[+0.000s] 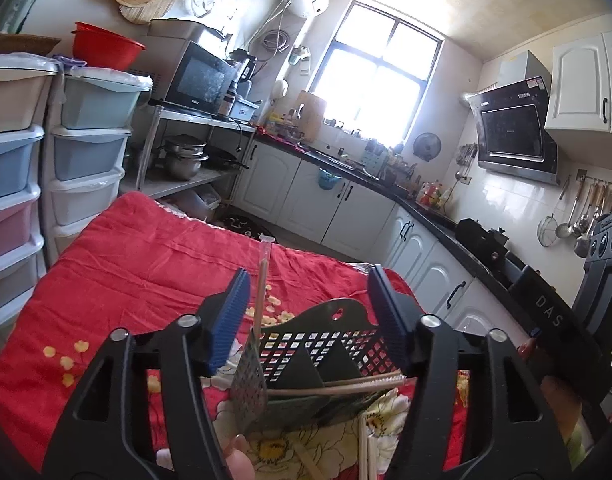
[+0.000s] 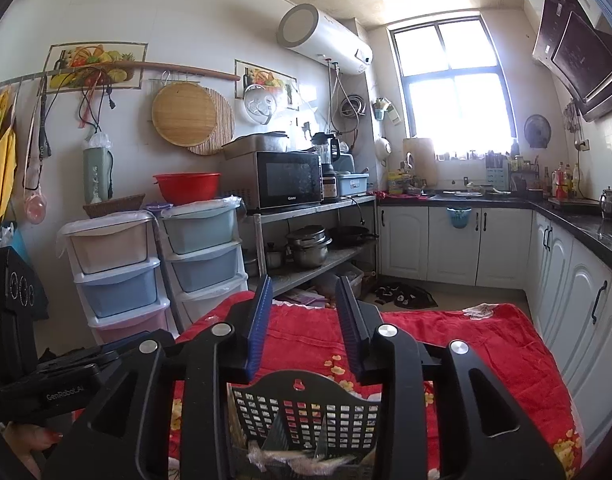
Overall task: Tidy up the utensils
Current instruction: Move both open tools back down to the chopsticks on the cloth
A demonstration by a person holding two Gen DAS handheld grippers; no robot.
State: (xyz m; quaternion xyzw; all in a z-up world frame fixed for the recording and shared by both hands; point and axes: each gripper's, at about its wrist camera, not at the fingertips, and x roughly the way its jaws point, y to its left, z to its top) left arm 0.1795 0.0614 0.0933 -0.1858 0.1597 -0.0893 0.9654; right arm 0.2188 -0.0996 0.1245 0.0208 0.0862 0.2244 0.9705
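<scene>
- Left tool (image 1: 307, 312): its blue ribbed pads stand apart with nothing pressed between them. A wrapped pair of tan wooden chopsticks (image 1: 261, 284) rises just inside the left pad (image 1: 230, 320), apparently let go; contact with that pad cannot be ruled out.
- Right tool (image 2: 304, 328): released to a narrower gap, its pads bare, hovering above the rear wall of the holder at lower centre of the right wrist view.
- Task object: the dark green perforated plastic utensil basket (image 1: 329, 340) sits on the red floral cloth (image 1: 146, 264) covering the tabletop, at lower centre of both views. It is split by slanted dividers.
- Contents: the upright chopsticks lean at the basket's left end. A second wrapped tan pair (image 1: 345, 386) lies crosswise over the front rim rather than standing in a compartment. More white sticks (image 1: 365, 448) lie on the cloth at the bottom edge of the left wrist view.
- Step in hand, as judged: a release after insertion.
- To do it well: draw the left tool back along its own axis, not sideways, so the pad does not drag the standing pair over.
- Next: take the crosswise pair near one end, tip it vertical, and lower it into the same compartment.
- Risk: the light basket may slide on the soft cloth; the right tool is placed to steady its rear wall.
</scene>
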